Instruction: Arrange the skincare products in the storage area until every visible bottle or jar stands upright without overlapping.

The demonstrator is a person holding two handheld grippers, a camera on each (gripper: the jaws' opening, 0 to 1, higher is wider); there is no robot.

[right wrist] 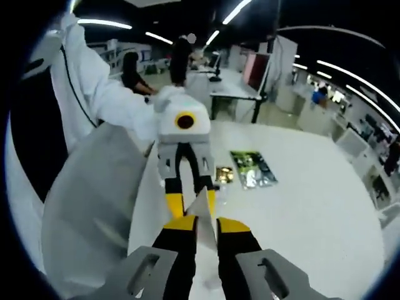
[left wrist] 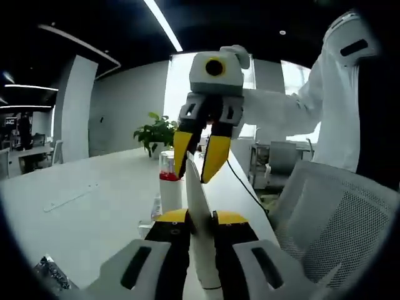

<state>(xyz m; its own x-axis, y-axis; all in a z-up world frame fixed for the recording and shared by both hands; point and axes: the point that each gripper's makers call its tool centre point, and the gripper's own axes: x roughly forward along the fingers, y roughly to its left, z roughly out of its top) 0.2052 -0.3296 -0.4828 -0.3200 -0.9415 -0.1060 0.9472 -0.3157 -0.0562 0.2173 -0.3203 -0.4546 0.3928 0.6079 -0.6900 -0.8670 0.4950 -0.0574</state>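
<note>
Gripping one white tube (left wrist: 199, 212) from both ends: left gripper (left wrist: 201, 226) pinching its lower end, right gripper (left wrist: 199, 164) closed on its upper tip, above white table (left wrist: 94, 206). Standing just behind, red-banded bottle (left wrist: 169, 184). Lying further on the table in right gripper view, foil packets (right wrist: 252, 169). Beside, mesh chair (left wrist: 337, 212).
</note>
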